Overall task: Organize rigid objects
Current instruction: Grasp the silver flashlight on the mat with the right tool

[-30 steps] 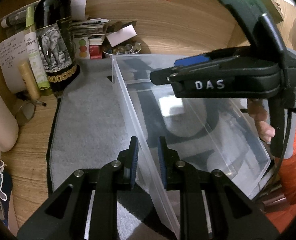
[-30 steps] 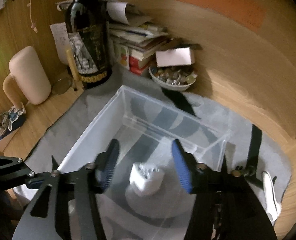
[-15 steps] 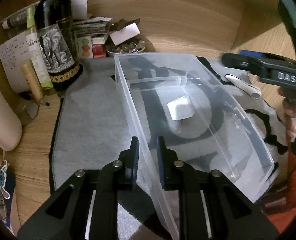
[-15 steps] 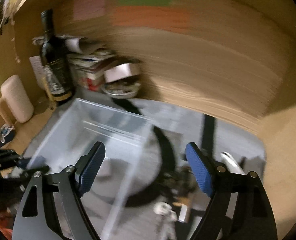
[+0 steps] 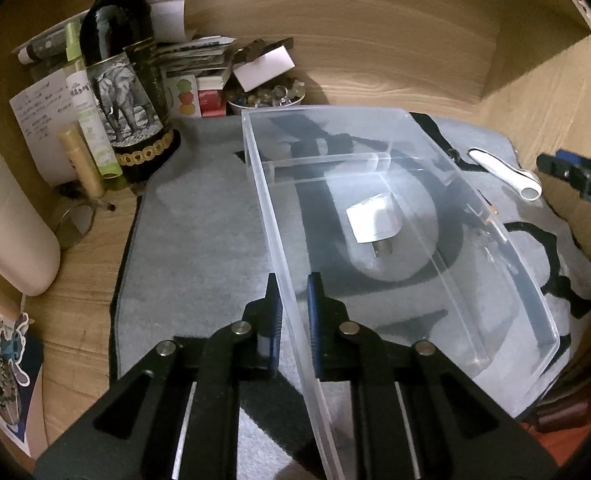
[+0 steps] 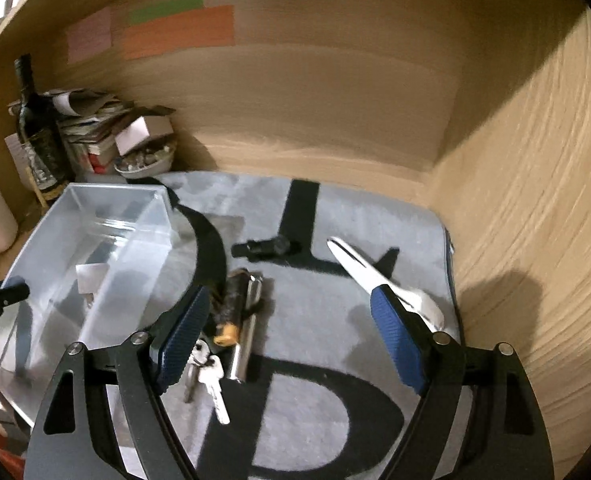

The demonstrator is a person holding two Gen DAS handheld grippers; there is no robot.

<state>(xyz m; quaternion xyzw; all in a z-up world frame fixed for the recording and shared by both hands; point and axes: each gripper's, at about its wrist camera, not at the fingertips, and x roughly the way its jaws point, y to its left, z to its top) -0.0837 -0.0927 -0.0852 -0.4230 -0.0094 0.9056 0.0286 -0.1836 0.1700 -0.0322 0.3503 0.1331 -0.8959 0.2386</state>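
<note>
Clear plastic bin [image 5: 395, 208] sits on the grey-and-black mat [image 5: 199, 232], and the left gripper [image 5: 293, 312] clamps its near long wall, one blue pad outside and one inside, jaws drawn in narrow on the thin plastic. From that gripper, the white plug adapter [image 5: 373, 220] lies on the bin floor at about one o'clock, prongs toward the camera. The right gripper [image 6: 291, 336] hangs over the mat with its jaws wide, having just been opening, and nothing sits between the pads. A metal tube [image 6: 247, 328] with a dark, orange-tipped object [image 6: 229, 308] lies just past its left finger at about eleven o'clock, a bunch of keys [image 6: 207, 372] right by that finger, a small black item [image 6: 263, 246] at twelve o'clock, and a white tool [image 6: 375, 276] reaching under the right finger at one o'clock.

Only the left wrist view shows the elephant-label bottle [image 5: 123, 80], the bowl of stones [image 5: 265, 96] and the adapter clearly; there the right gripper appears just at the three o'clock edge. Only the right wrist view shows the loose items on the mat beside the bin; there the bin stands at nine o'clock, blurred.
</note>
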